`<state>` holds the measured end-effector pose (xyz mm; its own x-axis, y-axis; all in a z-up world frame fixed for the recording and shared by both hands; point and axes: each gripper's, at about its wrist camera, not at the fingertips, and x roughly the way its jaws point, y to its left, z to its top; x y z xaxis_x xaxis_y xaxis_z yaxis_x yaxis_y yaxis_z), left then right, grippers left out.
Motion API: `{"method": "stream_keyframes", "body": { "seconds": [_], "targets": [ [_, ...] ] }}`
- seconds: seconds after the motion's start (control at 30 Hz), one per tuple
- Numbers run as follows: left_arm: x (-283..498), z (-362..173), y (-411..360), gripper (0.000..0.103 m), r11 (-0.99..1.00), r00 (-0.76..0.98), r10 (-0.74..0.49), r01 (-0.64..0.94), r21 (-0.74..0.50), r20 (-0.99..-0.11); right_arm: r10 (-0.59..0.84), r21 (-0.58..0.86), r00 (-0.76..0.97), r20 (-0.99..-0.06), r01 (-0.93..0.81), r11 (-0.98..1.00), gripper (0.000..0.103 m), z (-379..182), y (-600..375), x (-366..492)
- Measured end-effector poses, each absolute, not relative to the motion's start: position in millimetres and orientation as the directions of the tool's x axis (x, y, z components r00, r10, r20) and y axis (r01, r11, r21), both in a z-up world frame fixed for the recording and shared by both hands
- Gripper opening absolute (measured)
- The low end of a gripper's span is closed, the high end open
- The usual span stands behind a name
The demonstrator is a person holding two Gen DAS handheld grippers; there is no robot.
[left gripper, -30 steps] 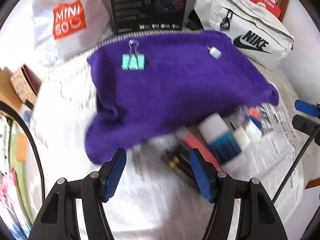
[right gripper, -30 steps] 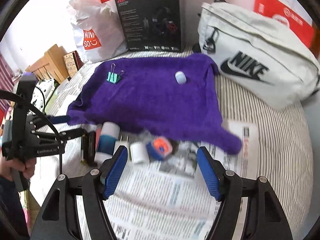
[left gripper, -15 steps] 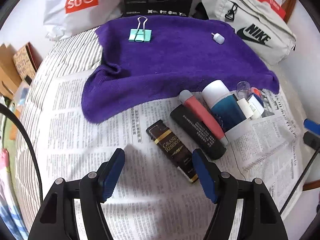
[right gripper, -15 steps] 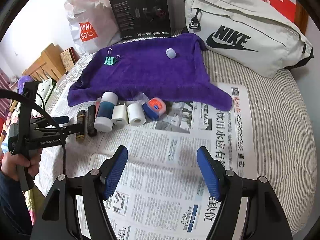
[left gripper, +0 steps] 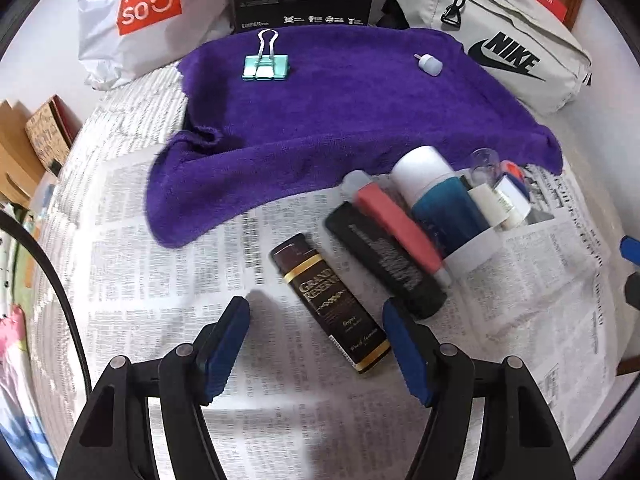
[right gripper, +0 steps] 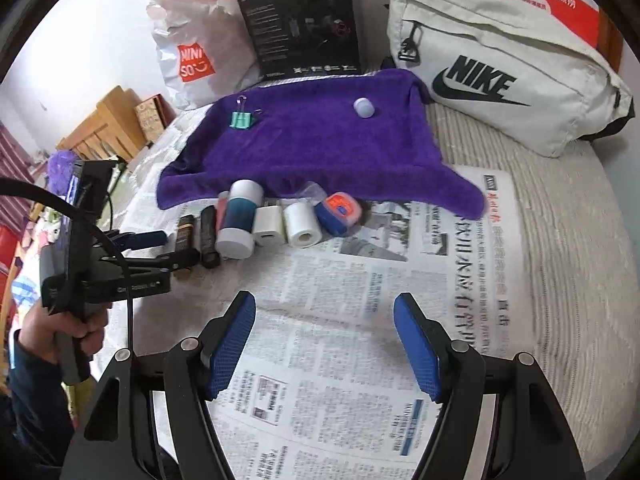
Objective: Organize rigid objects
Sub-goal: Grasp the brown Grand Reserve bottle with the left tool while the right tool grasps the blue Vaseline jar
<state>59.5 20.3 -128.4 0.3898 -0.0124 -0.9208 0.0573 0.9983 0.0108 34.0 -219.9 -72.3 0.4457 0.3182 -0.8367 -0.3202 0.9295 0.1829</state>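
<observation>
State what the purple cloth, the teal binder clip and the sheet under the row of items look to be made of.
Purple cloth: soft fleece or terry, matte, with fuzzy pile and rumpled folds.
Teal binder clip: likely painted metal, with shiny wire handles.
Sheet: newspaper, thin matte paper densely printed, creased.

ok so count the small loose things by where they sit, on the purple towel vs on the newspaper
On the purple towel: 2, binder clip and small white cap.
On the newspaper: at least 7, from the brown box to the blue-and-orange tape.
Total: at least 9.
</observation>
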Motion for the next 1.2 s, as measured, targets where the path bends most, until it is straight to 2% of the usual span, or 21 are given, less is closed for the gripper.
{"method": "stream_keyframes", "body": {
  "seconds": [0.07,0.2,0.3,0.37,0.4,0.43,0.5,0.67,0.9,1.1,1.17,1.2],
  "targets": [
    [56.1,-128.6,28.7,0.071,0.998,0.396,0.021,0.044,0.042,-0.918,0.311,0.173,0.442,-0.842,-0.325,0.93,0.071,-73.5,-217.1,33.3],
    [53.5,-128.3,46.5,0.071,1.0,0.402,0.012,-0.003,0.012,-0.916,0.312,0.175,0.437,-0.844,-0.326,0.929,0.071,-75.5,-216.3,33.8],
    [55.7,-129.5,44.3,0.069,1.0,0.416,0.006,0.021,0.016,-0.909,0.305,0.172,0.43,-0.85,-0.321,0.931,0.071,-79.5,-215.7,35.8],
    [57.0,-129.7,38.5,0.056,0.999,0.429,-0.01,0.05,0.013,-0.903,0.304,0.172,0.425,-0.853,-0.321,0.931,0.071,-81.9,-215.2,35.8],
    [57.3,-128.6,35.8,0.042,0.997,0.438,-0.033,0.072,-0.002,-0.898,0.304,0.173,0.422,-0.854,-0.321,0.931,0.071,-83.1,-215.1,35.7],
    [58.0,-128.3,32.3,0.035,0.997,0.441,-0.04,0.081,-0.005,-0.897,0.306,0.175,0.419,-0.855,-0.322,0.931,0.071,-84.4,-215.3,35.6],
    [58.3,-127.9,26.0,0.027,0.994,0.452,-0.051,0.106,-0.004,-0.891,0.312,0.183,0.414,-0.855,-0.322,0.929,0.071,-89.3,-215.9,36.4],
    [50.3,-130.6,29.4,0.025,0.995,0.5,-0.069,0.102,-0.021,-0.863,0.333,0.22,0.41,-0.849,-0.298,0.929,0.071,-105.2,-220.3,42.6],
    [40.8,-135.3,29.2,0.025,0.995,0.563,-0.068,0.097,-0.015,-0.824,0.288,0.168,0.45,-0.846,-0.287,0.943,0.069,-114.7,-219.5,62.7],
    [31.6,-137.8,34.5,0.025,0.995,0.616,-0.09,0.096,-0.039,-0.783,0.27,0.09,0.505,-0.82,-0.352,0.932,0.06,-118.8,-207.9,86.9],
    [31.6,-137.3,36.5,0.025,0.994,0.615,-0.103,0.098,-0.054,-0.782,0.269,0.057,0.512,-0.816,-0.391,0.919,0.049,-124.3,-202.2,94.1],
    [31.8,-137.3,36.9,0.025,0.993,0.615,-0.107,0.098,-0.059,-0.781,0.274,0.05,0.509,-0.816,-0.409,0.911,0.047,-127.7,-200.1,97.2]
  ]
}}
